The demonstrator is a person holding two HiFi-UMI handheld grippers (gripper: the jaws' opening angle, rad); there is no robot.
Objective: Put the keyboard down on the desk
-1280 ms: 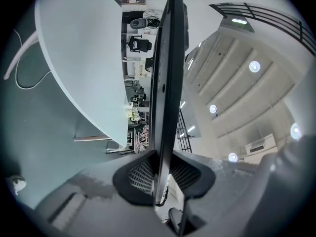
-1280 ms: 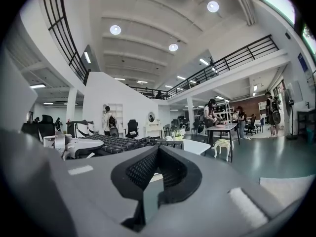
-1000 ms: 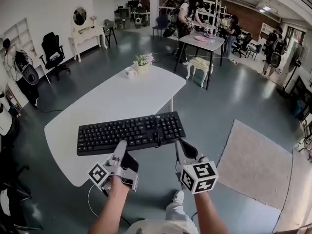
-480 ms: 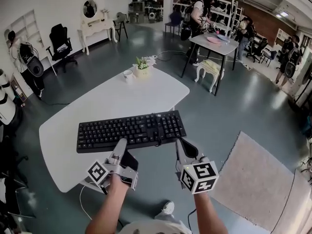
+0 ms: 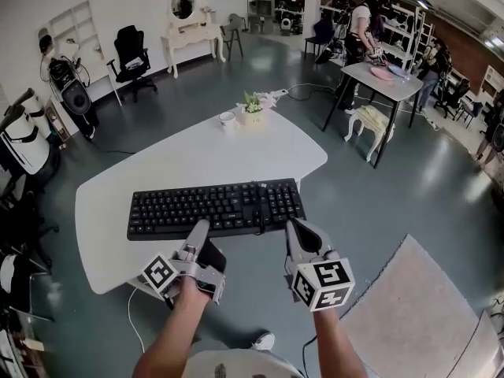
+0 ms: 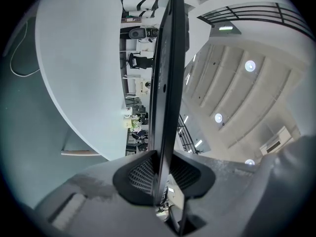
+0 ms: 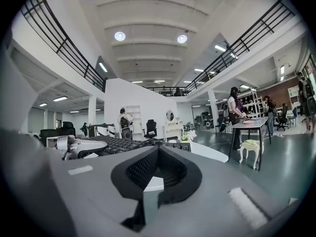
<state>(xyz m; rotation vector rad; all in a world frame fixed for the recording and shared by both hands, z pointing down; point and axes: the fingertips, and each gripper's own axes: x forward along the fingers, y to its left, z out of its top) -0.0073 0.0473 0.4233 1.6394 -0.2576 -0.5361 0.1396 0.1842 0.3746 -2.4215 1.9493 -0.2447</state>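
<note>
The black keyboard hangs flat over the near part of the white counter, long side across, number pad to the right. In the left gripper view open room shows between its underside and the counter top, so it is raised clear of the surface.

The left claw is rolled on its side and clamps the keyboard's near edge, left of the middle, with the black pads pressed on the top and bottom faces.

The right claw sits upright at the near edge by the number pad. Its jaws stand narrowly apart with only a pale surface in the gap, and the keyboard is off to its left. Whether it bears the keyboard I cannot tell.

At the counter's far end stand a cup and, just beside it, a small potted plant.
</note>
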